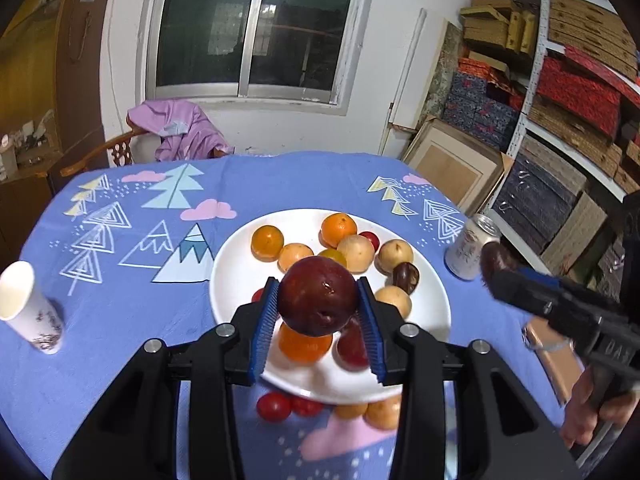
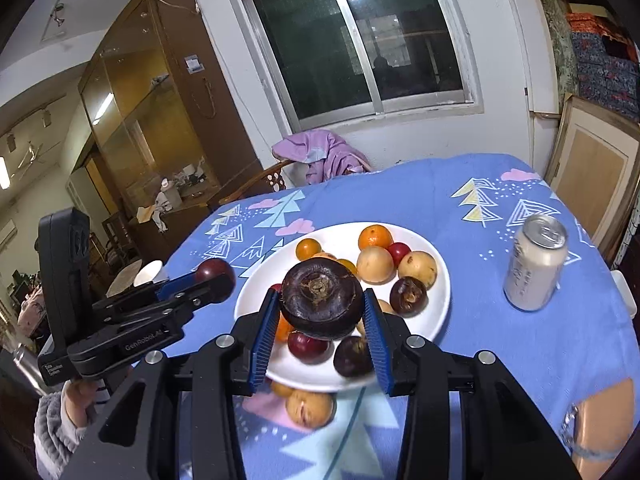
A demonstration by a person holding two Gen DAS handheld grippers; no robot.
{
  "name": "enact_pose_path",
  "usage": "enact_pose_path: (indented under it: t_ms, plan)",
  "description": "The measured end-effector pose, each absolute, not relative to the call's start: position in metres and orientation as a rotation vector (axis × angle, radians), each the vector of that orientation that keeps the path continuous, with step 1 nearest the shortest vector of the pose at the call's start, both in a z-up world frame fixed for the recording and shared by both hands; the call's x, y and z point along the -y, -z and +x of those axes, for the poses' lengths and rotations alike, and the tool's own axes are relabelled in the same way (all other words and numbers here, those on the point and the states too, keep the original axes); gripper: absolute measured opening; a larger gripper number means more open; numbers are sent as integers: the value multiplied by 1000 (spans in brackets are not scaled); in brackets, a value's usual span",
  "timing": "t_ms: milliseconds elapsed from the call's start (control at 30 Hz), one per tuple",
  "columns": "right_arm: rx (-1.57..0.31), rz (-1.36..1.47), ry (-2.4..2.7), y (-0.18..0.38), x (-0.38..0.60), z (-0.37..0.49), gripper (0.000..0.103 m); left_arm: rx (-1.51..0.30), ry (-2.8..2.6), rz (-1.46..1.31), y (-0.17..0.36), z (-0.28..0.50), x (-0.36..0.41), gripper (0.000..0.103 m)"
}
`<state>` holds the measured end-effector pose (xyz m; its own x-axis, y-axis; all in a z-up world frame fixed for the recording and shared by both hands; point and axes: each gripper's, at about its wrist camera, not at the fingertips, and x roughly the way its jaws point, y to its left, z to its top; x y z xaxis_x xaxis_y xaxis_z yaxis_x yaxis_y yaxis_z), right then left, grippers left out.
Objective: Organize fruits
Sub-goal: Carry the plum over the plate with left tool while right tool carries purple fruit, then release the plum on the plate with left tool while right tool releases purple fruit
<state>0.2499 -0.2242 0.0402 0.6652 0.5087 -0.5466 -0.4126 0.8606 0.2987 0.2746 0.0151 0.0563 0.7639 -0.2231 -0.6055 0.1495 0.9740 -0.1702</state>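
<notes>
Hiding plate (image 1: 240, 264) fruit behind gripped plum (image 1: 318, 296)

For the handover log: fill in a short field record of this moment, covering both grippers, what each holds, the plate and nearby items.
left gripper: shut on dark red plum, held above the plate
right gripper: shut on mangosteen, held above the plate
white plate: holds mixed fruits
off plate: some fruits on blue tablecloth at near rim
nearby: drink can, paper cup

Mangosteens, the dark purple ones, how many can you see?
3 mangosteens: one held in the right gripper, one on the plate toward its right side, one at its near edge. More may be hidden behind the gripper.
</notes>
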Motion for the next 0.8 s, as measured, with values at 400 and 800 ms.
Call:
enact_pose_path:
  t_ms: [400,800]
  plan:
    - [-746,14,-471,4,180,309,43,-780,166,-171,-8,353,-33,38]
    - [-759,73,-466,14,185,324,50,-738,168,-199,-8,352,-46,67]
